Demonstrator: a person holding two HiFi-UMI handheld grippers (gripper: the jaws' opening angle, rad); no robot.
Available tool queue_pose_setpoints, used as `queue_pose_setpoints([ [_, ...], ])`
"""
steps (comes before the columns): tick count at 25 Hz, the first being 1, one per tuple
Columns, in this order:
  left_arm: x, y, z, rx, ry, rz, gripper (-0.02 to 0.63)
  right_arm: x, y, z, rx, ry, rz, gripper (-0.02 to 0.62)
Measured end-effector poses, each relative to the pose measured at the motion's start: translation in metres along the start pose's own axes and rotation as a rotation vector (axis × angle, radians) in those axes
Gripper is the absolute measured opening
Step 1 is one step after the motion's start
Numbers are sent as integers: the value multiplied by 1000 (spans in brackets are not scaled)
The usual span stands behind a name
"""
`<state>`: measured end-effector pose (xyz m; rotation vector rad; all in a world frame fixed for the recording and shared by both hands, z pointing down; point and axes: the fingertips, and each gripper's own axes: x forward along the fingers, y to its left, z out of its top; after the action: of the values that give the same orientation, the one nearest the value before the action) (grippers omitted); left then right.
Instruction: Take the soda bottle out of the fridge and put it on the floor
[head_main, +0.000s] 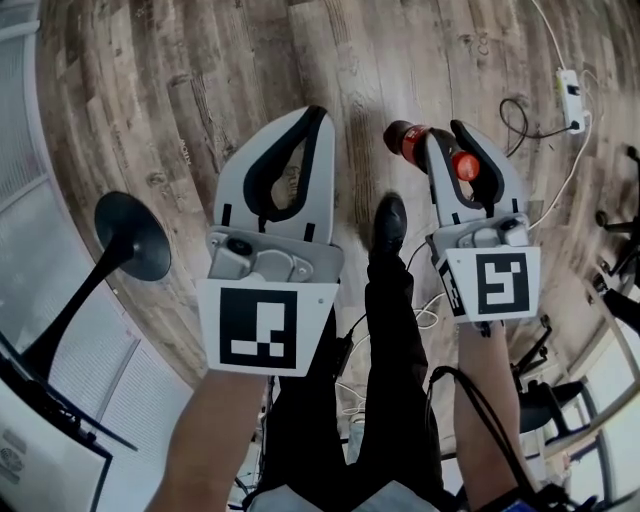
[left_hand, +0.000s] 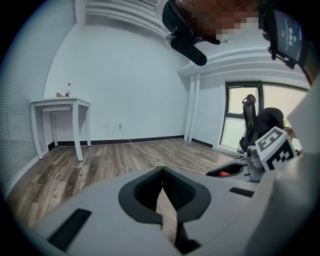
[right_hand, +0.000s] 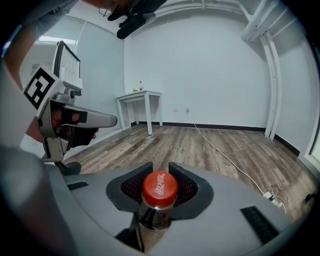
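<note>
1. Right gripper (right_hand: 160, 167), lower centre, clamps soda bottle (right_hand: 160, 190) below its cap; hold this grip.
2. Left gripper (head_main: 318, 115): jaws together, empty; keep clear.
3. Lower bottle upright onto floor (head_main: 180, 90); release after base seats.

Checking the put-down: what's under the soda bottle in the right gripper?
Bare wooden floor lies beneath the soda bottle, gripped at its neck by the right gripper. The bottle's underside is hidden, so floor contact cannot be judged.

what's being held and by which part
The right hand-held gripper holds the bottle by its neck, just under the red cap. The left hand-held gripper is shut, empty.
</note>
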<state>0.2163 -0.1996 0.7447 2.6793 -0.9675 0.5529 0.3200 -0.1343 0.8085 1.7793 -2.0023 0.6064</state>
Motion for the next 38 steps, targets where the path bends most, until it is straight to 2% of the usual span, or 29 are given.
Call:
queue_pose_setpoints([
  [22, 18, 5, -63, -31, 32, -12, 17, 30, -5, -80, -5, 80, -22, 114],
  [38, 29, 9, -97, -50, 64, -15, 17, 52, -13, -118, -7, 128, -35, 115],
])
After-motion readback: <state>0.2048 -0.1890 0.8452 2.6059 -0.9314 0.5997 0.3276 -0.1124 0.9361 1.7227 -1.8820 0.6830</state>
